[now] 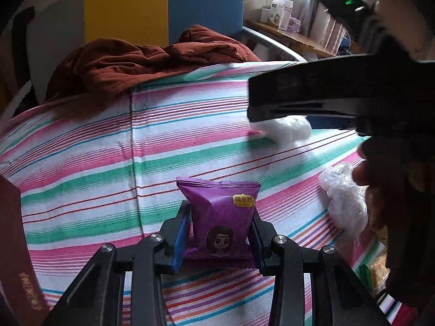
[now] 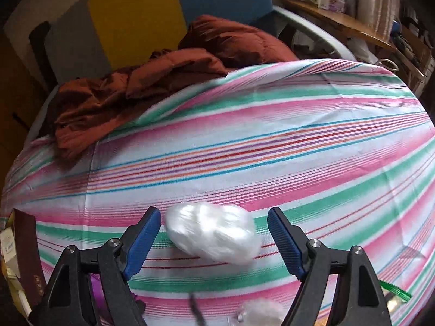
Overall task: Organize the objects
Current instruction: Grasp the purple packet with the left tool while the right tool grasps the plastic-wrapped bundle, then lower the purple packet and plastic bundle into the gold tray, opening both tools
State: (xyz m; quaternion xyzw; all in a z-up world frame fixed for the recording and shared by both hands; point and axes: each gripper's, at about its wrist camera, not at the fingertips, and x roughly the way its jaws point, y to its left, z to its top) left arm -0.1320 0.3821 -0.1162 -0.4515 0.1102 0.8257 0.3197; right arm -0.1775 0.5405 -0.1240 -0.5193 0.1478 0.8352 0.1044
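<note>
Left tongs (image 1: 220, 231) clamped on purple snack packet (image 1: 221, 217), label unreadable, right tongs (image 2: 214, 233) apart.

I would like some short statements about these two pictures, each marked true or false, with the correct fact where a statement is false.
1. The left tool is shut on the purple snack packet. True.
2. The right tool grips the white plastic bundle. False: its fingers stand open on either side of the bundle, not touching it.
3. The bed sheet is plain white. False: it has pink, green and white stripes.
4. A rust-brown blanket lies crumpled at the far end of the bed. True.
5. The snack packet is green. False: it is purple.
</note>
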